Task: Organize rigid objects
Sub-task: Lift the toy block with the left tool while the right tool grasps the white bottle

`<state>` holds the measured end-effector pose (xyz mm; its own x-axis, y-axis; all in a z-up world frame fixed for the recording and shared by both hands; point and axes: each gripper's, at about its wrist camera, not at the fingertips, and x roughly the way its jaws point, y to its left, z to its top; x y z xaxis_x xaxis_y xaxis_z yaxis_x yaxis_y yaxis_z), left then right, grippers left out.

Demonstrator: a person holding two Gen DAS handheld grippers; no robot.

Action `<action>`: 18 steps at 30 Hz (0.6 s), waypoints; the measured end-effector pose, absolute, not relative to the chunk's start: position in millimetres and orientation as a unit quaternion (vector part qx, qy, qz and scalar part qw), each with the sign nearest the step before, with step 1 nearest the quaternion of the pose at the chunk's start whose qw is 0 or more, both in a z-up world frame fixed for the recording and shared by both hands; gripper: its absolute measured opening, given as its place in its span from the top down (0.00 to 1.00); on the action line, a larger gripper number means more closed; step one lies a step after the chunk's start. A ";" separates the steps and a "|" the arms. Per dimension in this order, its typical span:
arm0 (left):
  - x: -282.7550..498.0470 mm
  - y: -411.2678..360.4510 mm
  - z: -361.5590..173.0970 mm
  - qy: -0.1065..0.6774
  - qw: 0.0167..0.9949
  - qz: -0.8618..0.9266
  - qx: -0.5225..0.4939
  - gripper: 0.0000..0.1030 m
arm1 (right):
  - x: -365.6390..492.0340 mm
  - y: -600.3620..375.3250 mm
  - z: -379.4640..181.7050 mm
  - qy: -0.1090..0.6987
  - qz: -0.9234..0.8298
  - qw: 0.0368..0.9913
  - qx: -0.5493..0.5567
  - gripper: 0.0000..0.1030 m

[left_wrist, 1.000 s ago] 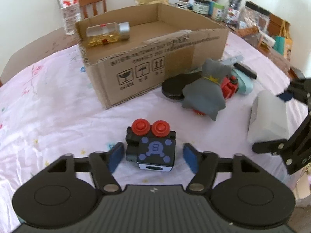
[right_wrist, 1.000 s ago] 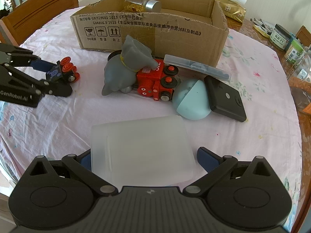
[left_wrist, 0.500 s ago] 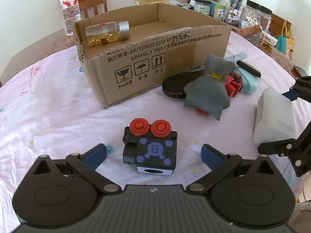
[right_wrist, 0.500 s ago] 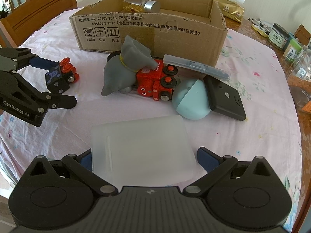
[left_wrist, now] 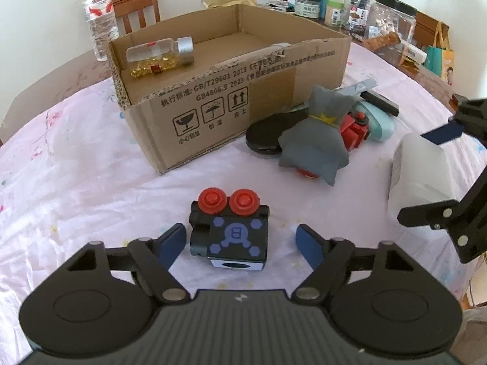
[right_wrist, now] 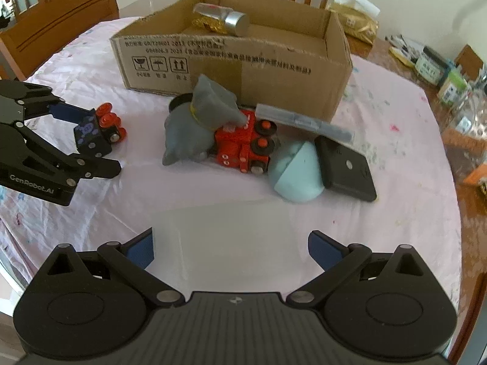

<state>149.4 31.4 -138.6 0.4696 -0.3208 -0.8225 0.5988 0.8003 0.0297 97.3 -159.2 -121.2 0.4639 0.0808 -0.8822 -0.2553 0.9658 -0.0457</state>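
grey pouch [right_wrist: 194, 127] hides red toy truck's [right_wrist: 243, 146] rear

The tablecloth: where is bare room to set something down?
Bare tablecloth lies left of the cardboard box and the black toy block. Crowded: the grey pouch, red toy car and blue dome before the box.

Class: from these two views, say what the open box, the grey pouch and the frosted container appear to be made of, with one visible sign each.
Open box: corrugated cardboard, matt brown; fluted edge shows at its torn rim.
Grey pouch: likely soft fabric, matt; it sags and gathers at a yellow tie.
Frosted container: probably translucent plastic, satin finish; rounded moulded corners, light diffuses through it.
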 end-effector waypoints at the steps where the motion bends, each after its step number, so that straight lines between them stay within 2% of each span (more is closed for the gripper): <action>1: 149.0 30.9 -138.2 0.435 0.842 -0.273 0.163 0.27 | 97.4 -158.6 -120.3 0.507 0.101 0.851 -0.088 0.00; 8: 150.1 25.8 -136.5 0.430 0.836 -0.288 0.182 0.31 | 97.5 -155.5 -118.3 0.513 0.112 0.844 -0.107 0.04; 10: 151.8 25.9 -135.8 0.432 0.835 -0.289 0.181 0.35 | 98.2 -154.0 -119.0 0.514 0.115 0.842 -0.112 0.05; 14: 153.3 27.3 -134.1 0.435 0.832 -0.291 0.183 0.47 | 99.9 -151.7 -121.4 0.525 0.119 0.835 -0.115 0.13; 18: 156.6 29.0 -133.0 0.441 0.825 -0.300 0.187 0.49 | 100.7 -148.6 -119.8 0.529 0.115 0.832 -0.123 0.13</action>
